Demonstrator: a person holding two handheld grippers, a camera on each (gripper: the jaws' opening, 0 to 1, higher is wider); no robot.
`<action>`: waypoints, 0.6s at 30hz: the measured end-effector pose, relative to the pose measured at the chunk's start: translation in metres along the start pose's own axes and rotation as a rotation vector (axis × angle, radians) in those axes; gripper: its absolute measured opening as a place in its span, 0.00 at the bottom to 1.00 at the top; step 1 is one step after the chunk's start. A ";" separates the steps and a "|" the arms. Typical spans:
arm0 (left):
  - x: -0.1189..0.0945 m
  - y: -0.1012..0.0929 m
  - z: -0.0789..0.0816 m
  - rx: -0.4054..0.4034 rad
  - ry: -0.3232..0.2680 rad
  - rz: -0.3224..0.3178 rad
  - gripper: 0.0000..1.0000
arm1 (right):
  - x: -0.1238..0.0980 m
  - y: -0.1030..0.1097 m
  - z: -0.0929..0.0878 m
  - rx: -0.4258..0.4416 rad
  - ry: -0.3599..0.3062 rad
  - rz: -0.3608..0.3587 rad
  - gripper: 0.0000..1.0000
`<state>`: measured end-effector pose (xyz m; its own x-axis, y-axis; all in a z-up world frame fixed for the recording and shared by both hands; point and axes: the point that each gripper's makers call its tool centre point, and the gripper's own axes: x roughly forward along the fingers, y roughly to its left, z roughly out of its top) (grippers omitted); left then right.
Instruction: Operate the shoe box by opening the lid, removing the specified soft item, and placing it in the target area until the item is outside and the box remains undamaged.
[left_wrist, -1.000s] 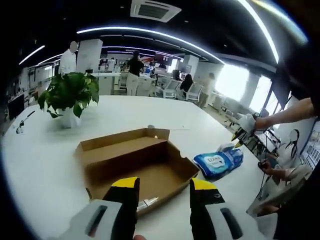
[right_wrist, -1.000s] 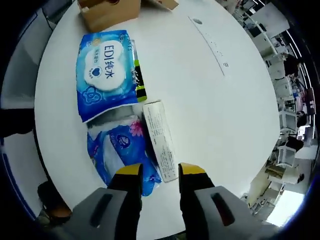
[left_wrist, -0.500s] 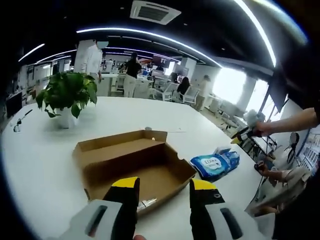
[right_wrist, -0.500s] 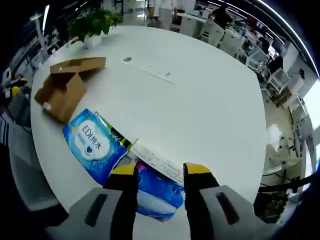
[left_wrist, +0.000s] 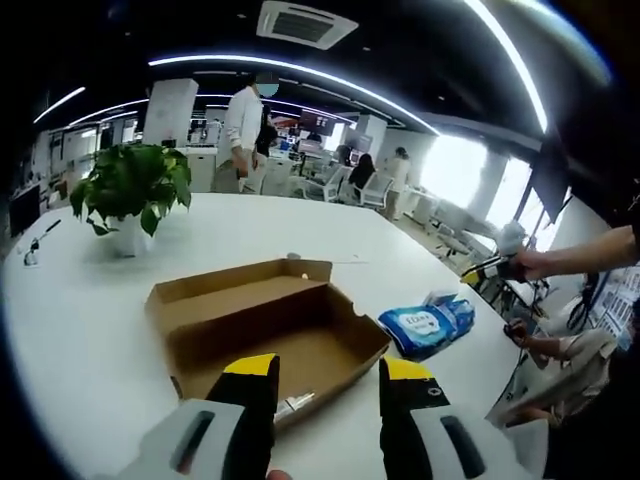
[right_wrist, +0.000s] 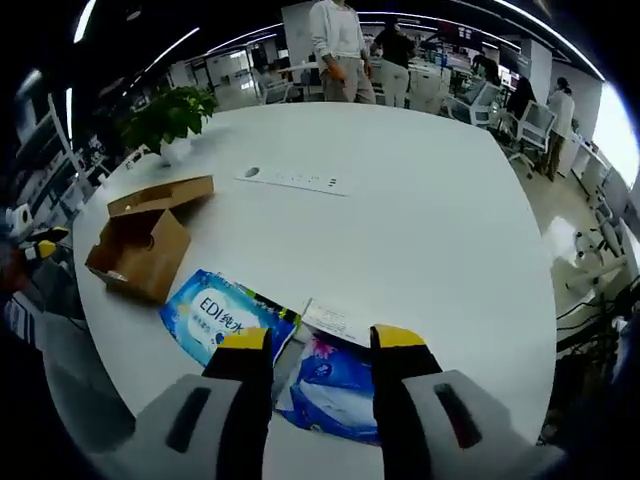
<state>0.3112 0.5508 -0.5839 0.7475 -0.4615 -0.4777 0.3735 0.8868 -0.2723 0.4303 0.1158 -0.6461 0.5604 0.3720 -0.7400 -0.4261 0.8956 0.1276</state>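
Comparing with the earlier frames, per label:
right gripper (right_wrist: 310, 345): has been lifted and tilted up over the last second; the view that looked straight down on the packs now takes in the whole tabletop (right_wrist: 430, 210); fingers (right_wrist: 243, 352) apart, nothing held
left gripper (left_wrist: 330, 375): pose barely changed; fingers (left_wrist: 250, 378) parted and empty, held just short of the near edge of the shoe box (left_wrist: 265, 335)
shoe box: lid already folded back, interior seen bare apart from something small and pale at the near wall, identity not readable; position unchanged, no crushing or tearing seen
soft item: light blue wipes pack (right_wrist: 228, 317) lying flat on the tabletop, outside the box and near its corner; same pack visible to the right of the box in the left gripper view (left_wrist: 425, 325)
beside it: darker blue pack (right_wrist: 335, 385) and white slip (right_wrist: 335, 322), touching the wipes pack, directly beyond the right fingers
target area: no marking visible, so placement can't be confirmed from the pictures
background: person (left_wrist: 243, 125) has walked into the far edge of the scene near the potted plant (left_wrist: 130, 190); well apart from the work, no effect
task meaning: item judged released and right gripper backing away; opening and removal judged done, box judged intact, only retreat likely left
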 end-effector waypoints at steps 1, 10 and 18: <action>0.000 0.001 -0.001 0.002 0.002 -0.001 0.41 | -0.001 0.004 0.001 -0.003 -0.007 0.006 0.38; -0.007 0.011 -0.005 0.002 0.009 -0.004 0.41 | 0.000 0.033 0.009 -0.034 -0.055 0.066 0.38; -0.017 0.023 -0.010 -0.008 0.010 0.011 0.41 | 0.002 0.083 0.010 -0.078 -0.094 0.161 0.40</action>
<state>0.3017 0.5790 -0.5901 0.7460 -0.4517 -0.4894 0.3607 0.8917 -0.2733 0.4037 0.1931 -0.6307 0.5423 0.5335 -0.6490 -0.5672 0.8024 0.1856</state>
